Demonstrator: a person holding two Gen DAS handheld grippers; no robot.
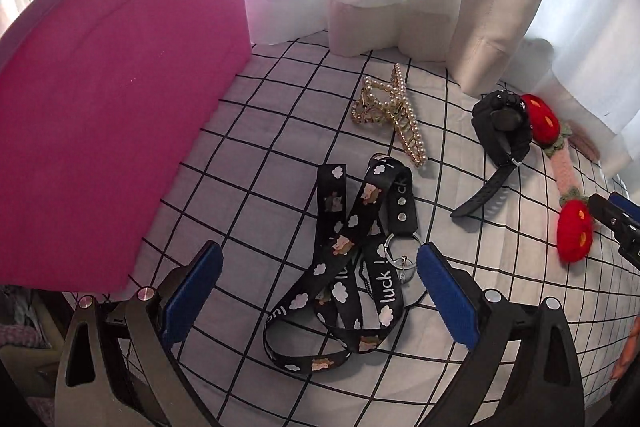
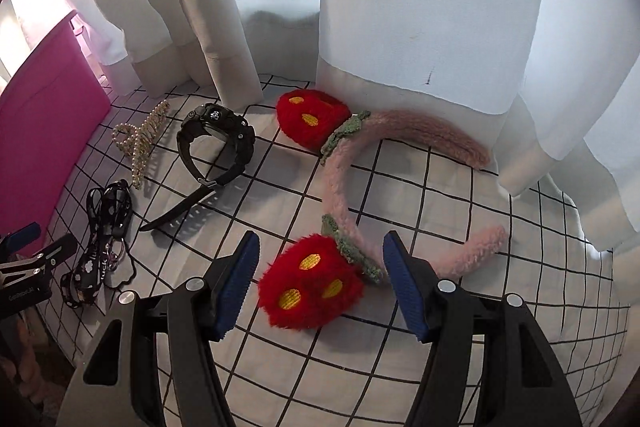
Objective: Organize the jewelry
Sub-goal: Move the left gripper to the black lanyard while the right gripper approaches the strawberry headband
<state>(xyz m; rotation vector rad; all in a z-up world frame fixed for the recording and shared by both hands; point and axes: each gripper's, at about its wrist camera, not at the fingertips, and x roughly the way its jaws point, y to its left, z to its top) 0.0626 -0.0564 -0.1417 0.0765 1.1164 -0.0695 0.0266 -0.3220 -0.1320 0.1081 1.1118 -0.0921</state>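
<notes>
We're hovering our left gripper (image 1: 318,291), jaws spread wide, over the black lanyard (image 1: 348,259) lying on the checked cloth (image 1: 260,131) beside the pearl hair claw (image 1: 390,111).

The headband (image 2: 344,171) is fuzzy pink cloth with shaggy red plush strawberries. The watch (image 2: 218,139) looks matt black plastic. The hair claw (image 1: 390,111) is shiny gold metal with glossy pearls. The lanyard (image 1: 344,267) is smooth woven ribbon. The tablecloth (image 2: 460,367) is matt checked fabric.
</notes>
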